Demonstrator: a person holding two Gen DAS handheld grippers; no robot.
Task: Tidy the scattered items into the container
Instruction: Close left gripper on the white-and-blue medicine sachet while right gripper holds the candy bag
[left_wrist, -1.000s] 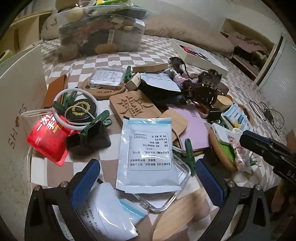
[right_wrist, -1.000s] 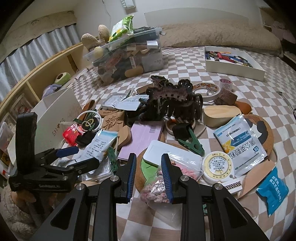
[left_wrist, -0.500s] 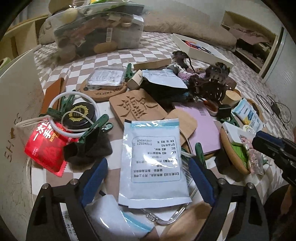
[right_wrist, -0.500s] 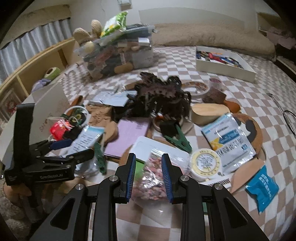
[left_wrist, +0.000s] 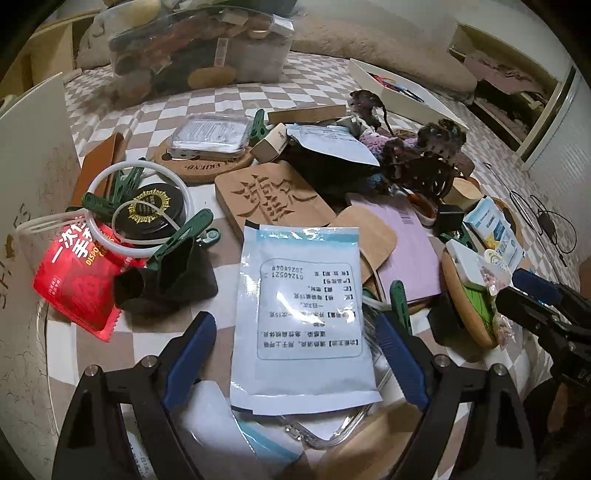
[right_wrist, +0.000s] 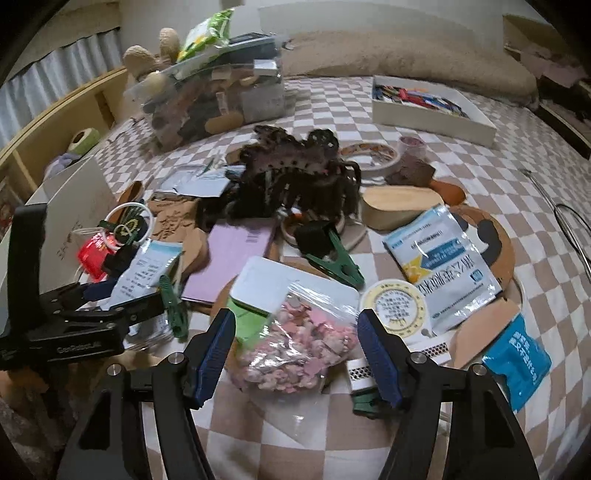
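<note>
Showing a checkered bed (right_wrist: 461, 155) strewn with small items, seen from both wrists. Left claw (left_wrist: 295, 354): spread wide, straddling a pale blue sachet (left_wrist: 306, 310) whose near end lies between the blue pads (left_wrist: 192, 350); neither pad presses on it. The sachet rests on a clear lid (left_wrist: 325, 432). Left of it lie a black pouch (left_wrist: 166, 280) held in a green clip (left_wrist: 181, 236), a red packet (left_wrist: 77, 280), and a black tin (left_wrist: 147, 214) inside a white ring (left_wrist: 184, 192). Beyond the sachet sits a carved wooden block (left_wrist: 273, 199); to the right, a purple card (left_wrist: 406, 251).

Right claw (right_wrist: 297, 354): its jaws are opening, with a clear bag of pink pieces (right_wrist: 299, 339) lying between them, free of both pads. The bag overlaps a white tray (right_wrist: 280, 280). To its right lie a round yellow label (right_wrist: 393, 308), a large blue-and-white sachet (right_wrist: 443, 266) and a blue packet (right_wrist: 517, 358).

The container (right_wrist: 218, 96), a clear box already heaped full, stands at the far left of the bed; a white box (right_wrist: 432, 110) of coloured items stands far right.
</note>
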